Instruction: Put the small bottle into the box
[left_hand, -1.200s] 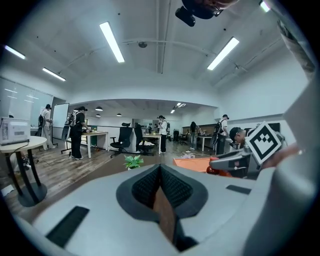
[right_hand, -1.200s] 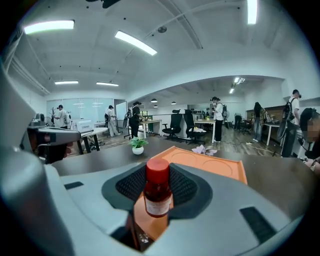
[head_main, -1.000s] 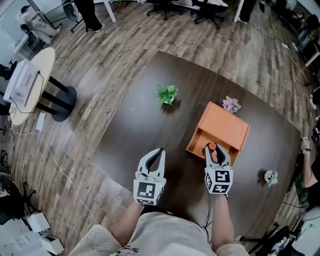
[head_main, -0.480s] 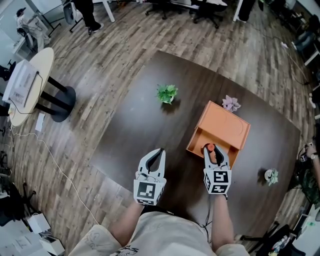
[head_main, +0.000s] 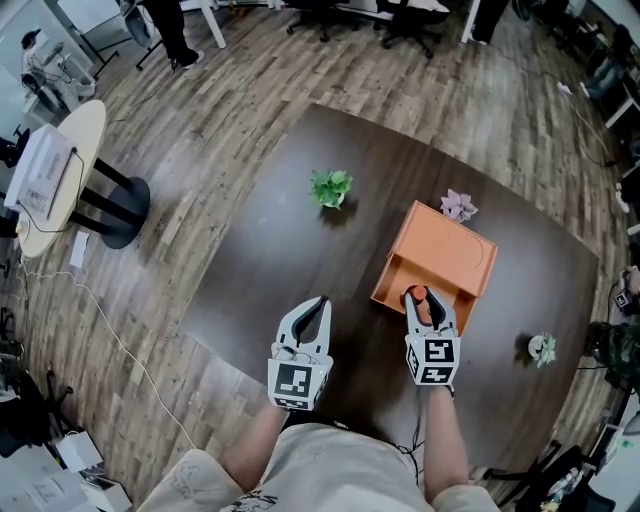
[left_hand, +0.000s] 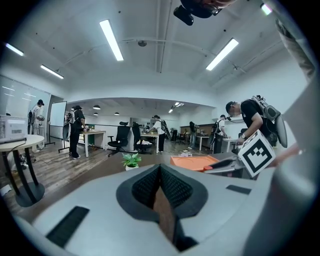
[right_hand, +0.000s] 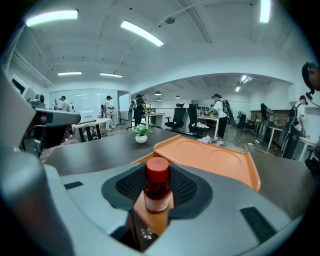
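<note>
The small bottle (right_hand: 157, 192), red-capped, is pinched upright by the jaws of the right gripper (head_main: 424, 303) at the 6 o'clock edge of the orange box (head_main: 455, 250), its base hidden, while the left gripper (head_main: 318, 308), at the bottle's 9 o'clock, has its jaws pressed together on nothing.

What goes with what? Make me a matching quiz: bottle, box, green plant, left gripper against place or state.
1. small bottle
2. box
3. green plant
4. left gripper

A. jaws together, nothing between them
B. orange, open, on the table
C. upright, clamped in the right gripper
D. on the table, left of the box in the head view

Pairs: 1-C, 2-B, 3-D, 4-A
</note>
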